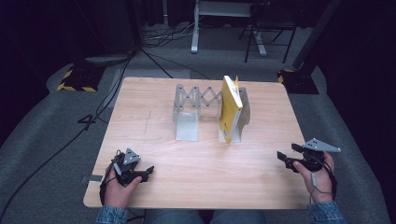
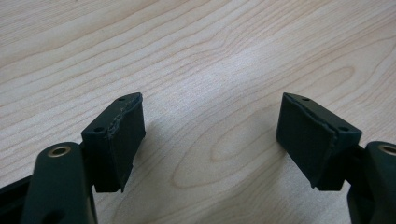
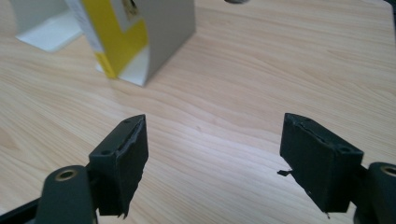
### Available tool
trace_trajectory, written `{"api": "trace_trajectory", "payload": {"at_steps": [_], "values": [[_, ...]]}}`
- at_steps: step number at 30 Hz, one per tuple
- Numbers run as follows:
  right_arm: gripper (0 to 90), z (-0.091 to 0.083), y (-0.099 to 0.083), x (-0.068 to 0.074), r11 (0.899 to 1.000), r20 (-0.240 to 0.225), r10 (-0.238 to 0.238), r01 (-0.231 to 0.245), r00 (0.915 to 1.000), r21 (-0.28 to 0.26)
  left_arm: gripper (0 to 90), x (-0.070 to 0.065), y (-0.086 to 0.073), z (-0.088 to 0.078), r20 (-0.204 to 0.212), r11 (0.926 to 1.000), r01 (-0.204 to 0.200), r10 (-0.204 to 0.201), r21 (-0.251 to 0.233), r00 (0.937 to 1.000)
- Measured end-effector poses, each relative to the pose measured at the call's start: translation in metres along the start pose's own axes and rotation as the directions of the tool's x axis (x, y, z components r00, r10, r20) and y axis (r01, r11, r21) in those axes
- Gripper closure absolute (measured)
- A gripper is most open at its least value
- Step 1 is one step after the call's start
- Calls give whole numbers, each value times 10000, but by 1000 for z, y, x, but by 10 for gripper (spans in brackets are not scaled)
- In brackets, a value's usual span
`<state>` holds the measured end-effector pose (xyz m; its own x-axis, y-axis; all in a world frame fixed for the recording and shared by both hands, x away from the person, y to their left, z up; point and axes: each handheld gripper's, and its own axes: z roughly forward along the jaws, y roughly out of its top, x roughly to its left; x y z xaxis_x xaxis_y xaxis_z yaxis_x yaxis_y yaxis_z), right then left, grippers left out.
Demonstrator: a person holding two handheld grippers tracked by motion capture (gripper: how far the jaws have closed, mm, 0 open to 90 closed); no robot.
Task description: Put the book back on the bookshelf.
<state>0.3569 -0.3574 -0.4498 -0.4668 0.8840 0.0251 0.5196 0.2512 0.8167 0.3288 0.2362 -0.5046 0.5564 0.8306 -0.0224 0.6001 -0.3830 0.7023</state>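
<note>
Resting on pale wood table [image 1: 196, 163], grey carpet around; both grippers' jaws apart, empty

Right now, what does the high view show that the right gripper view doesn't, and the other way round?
The high view alone takes in the grey accordion-style book rack, the person's left gripper and the dark floor with cables. The right gripper view alone gives a close look along the right gripper, its black jaws apart with nothing between them. Both share the yellow book standing against the rack's right end plate, and the light wooden table.
</note>
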Motion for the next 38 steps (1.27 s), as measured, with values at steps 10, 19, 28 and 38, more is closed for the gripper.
{"api": "trace_trajectory", "payload": {"at_steps": [10,19,28,38], "values": [[232,17,-23,-12,9968,-81,107,-100,9999,798,241,0,0,0,2,10000,-3,3,1,10000],[188,26,-41,-15,9896,-296,757,-715,9967,1245,240,0,0,0,9,10000,2,-2,5,10000],[156,27,-48,-10,9914,-161,-382,399,9991,1248,240,0,0,0,8,10000,2,-2,6,10000],[136,28,-47,-8,9900,-138,-474,488,9988,1323,240,0,0,0,-12,10000,-25,26,13,10000]]}}
